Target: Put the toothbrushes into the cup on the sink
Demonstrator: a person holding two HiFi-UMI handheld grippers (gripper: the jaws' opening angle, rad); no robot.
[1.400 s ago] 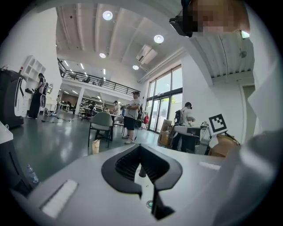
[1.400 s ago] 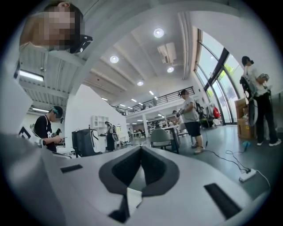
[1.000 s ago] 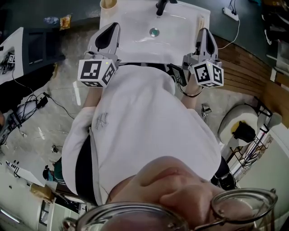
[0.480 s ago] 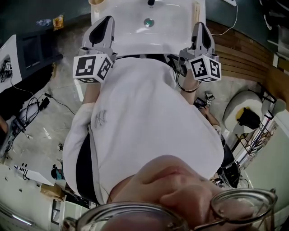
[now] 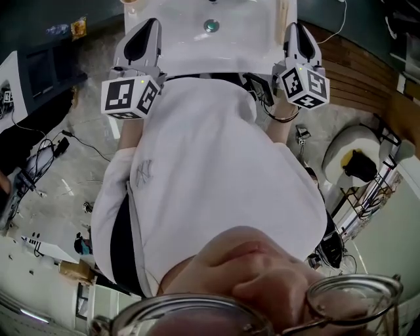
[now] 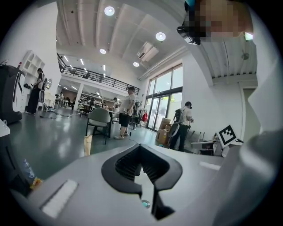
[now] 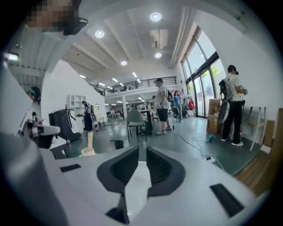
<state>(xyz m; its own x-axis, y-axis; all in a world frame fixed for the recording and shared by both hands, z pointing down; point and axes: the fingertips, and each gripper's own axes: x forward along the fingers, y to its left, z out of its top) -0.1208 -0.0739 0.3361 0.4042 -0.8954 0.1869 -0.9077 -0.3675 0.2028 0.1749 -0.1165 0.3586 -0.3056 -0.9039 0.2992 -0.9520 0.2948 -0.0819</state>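
Observation:
The white sink (image 5: 243, 46) lies at the top of the head view, its drain (image 5: 210, 26) in the middle. A beige cup (image 5: 129, 2) at its far left corner is cut off by the frame edge; it also shows as the cup (image 6: 88, 145) and the cup (image 7: 88, 149). A slim beige toothbrush (image 5: 283, 10) lies on the sink's right rim. My left gripper (image 5: 151, 23) hovers over the sink's left front edge, shut and empty (image 6: 141, 147). My right gripper (image 5: 293, 27) hangs over the right front edge, shut with nothing between its jaws (image 7: 142, 151).
My white shirt fills the middle of the head view. A white toilet-like fixture (image 5: 348, 170) stands at the right. Cables (image 5: 46, 154) trail over the floor at the left. Several people (image 6: 127, 112) and a chair (image 6: 98, 120) stand in the hall beyond the sink.
The sink has slid up the head view as the head tipped. My right gripper has rolled a little and edged along the sink's right rim. The left gripper has kept its place.

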